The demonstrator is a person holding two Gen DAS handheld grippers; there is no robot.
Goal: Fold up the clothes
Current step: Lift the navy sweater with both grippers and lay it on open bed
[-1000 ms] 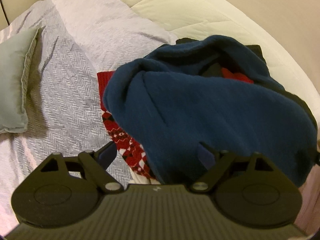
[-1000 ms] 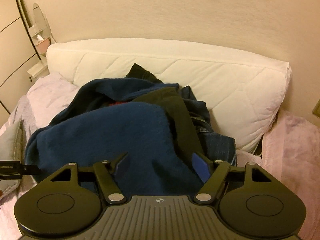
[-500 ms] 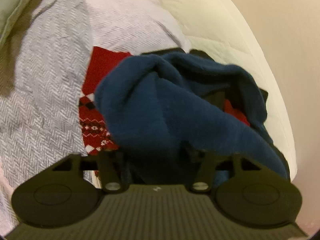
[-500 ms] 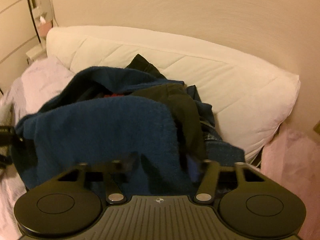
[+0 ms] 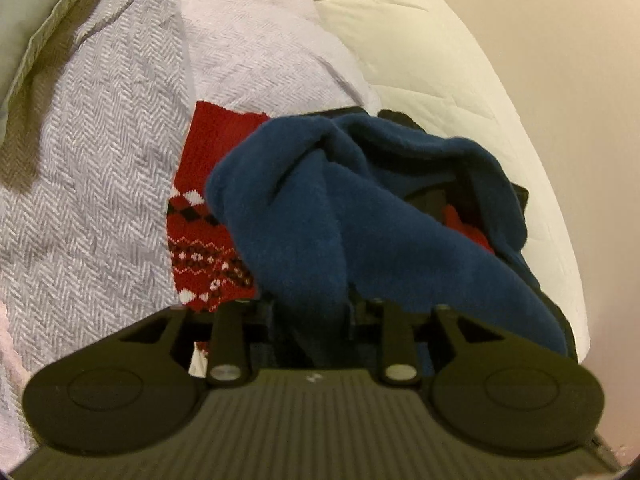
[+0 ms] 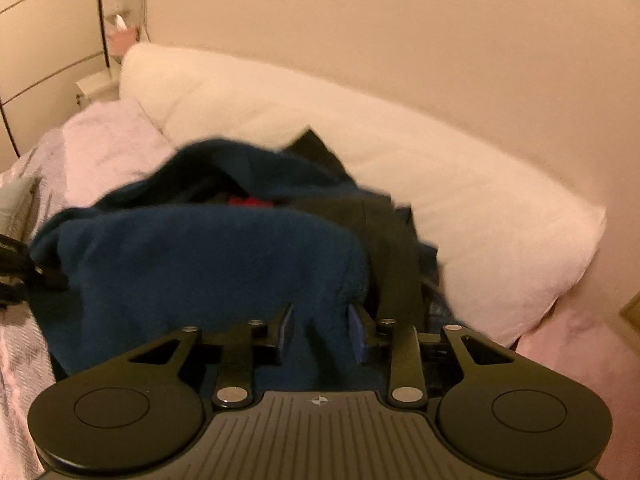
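Since a second ago both claws have dropped onto the clothes heap and narrowed from wide to close-set.

Left claw point(image 5: 310, 320): jaws closing on a fold of the blue fleece point(image 5: 320, 208); cloth fills the gap and the pads are buried in it.

Right claw point(image 6: 320, 330): jaws closing, blue pads point(image 6: 356, 330) either side of a ridge of the same fleece point(image 6: 208, 264), which stands between them; the pads look to be at the cloth.

Blue fleece: topmost item of the heap, lying on the bed against the white duvet roll point(image 6: 440, 184) at the wall side, spanning between my two claws. My left claw's tip shows at the far left edge of the right wrist view.

Red patterned knit point(image 5: 204, 232): under the fleece, its edge poking out onto the grey herringbone bedspread point(image 5: 92, 184).

Black garment point(image 6: 384, 256): beside the fleece, on the duvet side of the heap; a scrap of red shows in the heap's hollow.

Grey-green cushion point(image 5: 28, 20): at the bedspread's far corner, well apart from the heap.
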